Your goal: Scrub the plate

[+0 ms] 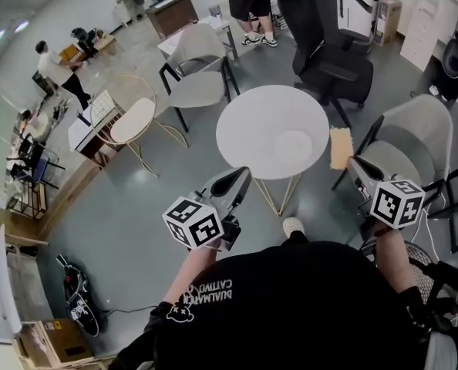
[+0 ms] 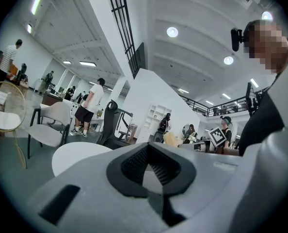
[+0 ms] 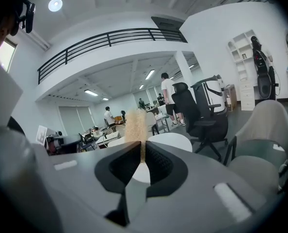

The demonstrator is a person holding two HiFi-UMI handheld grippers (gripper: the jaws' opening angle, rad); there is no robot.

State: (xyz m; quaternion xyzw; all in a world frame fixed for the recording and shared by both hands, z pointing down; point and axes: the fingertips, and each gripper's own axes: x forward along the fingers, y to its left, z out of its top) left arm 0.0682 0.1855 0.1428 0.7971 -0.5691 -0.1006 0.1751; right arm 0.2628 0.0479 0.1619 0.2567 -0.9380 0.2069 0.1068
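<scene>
White on white: find the plate lying bare on the right part of the round worktop. Beside that rim, see the tan scouring pad clamped edge-on in the right tool, and the left tool pressed together, empty, short of the worktop. Judged an approach step, scrubbing not yet begun: next, lay the scouring pad flat on the plate and rub.

1. The person wears a black short-sleeved T-shirt printed with white lettering (and a small white figure).
2. One white shoe shows.
3. The grey left gripper and right gripper each bear a black-and-white marker cube.
</scene>
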